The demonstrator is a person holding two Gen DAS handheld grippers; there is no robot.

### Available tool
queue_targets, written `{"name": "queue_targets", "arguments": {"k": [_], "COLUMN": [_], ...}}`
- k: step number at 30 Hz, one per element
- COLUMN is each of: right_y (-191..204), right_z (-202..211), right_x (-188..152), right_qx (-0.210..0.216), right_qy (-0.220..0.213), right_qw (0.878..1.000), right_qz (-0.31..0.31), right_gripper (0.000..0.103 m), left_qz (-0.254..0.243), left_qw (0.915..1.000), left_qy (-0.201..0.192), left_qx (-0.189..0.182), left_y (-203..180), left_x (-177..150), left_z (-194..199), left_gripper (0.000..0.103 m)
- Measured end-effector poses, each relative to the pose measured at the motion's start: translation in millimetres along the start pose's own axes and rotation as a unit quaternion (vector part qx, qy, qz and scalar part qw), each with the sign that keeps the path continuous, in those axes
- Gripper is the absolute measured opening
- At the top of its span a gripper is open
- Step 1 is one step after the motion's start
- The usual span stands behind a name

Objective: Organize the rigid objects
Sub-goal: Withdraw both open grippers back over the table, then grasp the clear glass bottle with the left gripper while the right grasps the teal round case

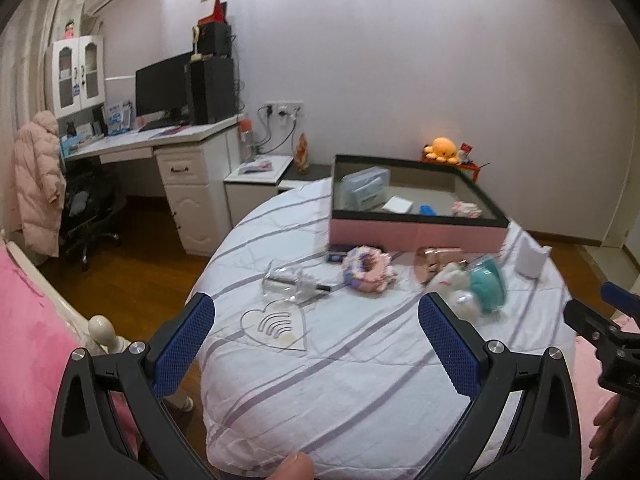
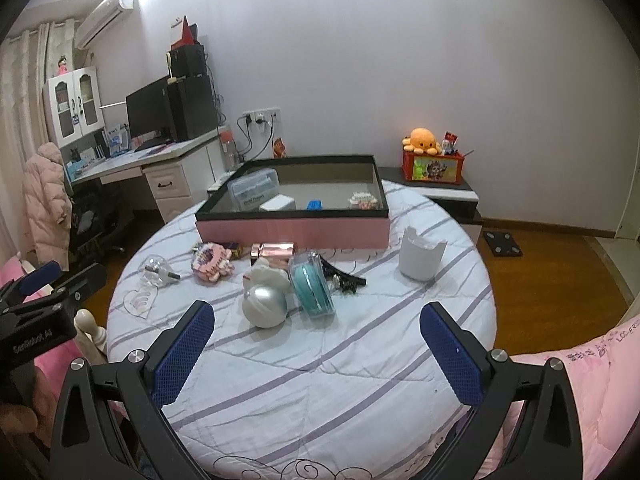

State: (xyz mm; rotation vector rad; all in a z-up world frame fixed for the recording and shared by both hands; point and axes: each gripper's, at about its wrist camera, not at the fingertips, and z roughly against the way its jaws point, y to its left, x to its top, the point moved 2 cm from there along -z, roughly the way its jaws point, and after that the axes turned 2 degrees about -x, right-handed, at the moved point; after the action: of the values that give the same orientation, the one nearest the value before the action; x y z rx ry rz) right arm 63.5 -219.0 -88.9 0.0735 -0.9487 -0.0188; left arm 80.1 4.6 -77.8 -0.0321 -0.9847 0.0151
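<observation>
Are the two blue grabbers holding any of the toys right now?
No. The left gripper and the right gripper are both wide open with nothing between the pads. The silver ball and the other things lie on the bed.

On the striped white quilted tabletop, the shallow pink black-rimmed box sits behind the silver ball; the white cup-shaped holder stands right.

In the left wrist view the teal case and white plush look motion-blurred, their edges indistinct.
</observation>
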Motion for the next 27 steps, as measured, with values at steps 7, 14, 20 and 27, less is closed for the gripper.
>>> {"name": "queue_targets", "arguments": {"k": [7, 14, 20, 27], "right_y": [-3, -12, -12, -12], "right_z": [-28, -64, -88, -109], "right_x": [-7, -9, -6, -4], "right_qx": [0.0, -0.008, -0.012, -0.014], "right_qy": [0.03, 0.06, 0.076, 0.091], "right_qw": [1.0, 0.998, 0.997, 0.996], "right_qz": [0.0, -0.007, -0.001, 0.002], "right_gripper": [0.103, 0.103, 0.103, 0.103], "left_qz": [0.017, 0.005, -0.008, -0.036], "left_qw": [0.9991, 0.9983, 0.9974, 0.9928], "left_qy": [0.038, 0.056, 0.07, 0.114], "left_qx": [0.008, 0.017, 0.016, -0.002], "left_y": [19, 27, 29, 24], "left_x": [-11, -13, -7, -1], "left_z": [-40, -83, -119, -154], "left_gripper": [0.103, 0.103, 0.103, 0.103]}}
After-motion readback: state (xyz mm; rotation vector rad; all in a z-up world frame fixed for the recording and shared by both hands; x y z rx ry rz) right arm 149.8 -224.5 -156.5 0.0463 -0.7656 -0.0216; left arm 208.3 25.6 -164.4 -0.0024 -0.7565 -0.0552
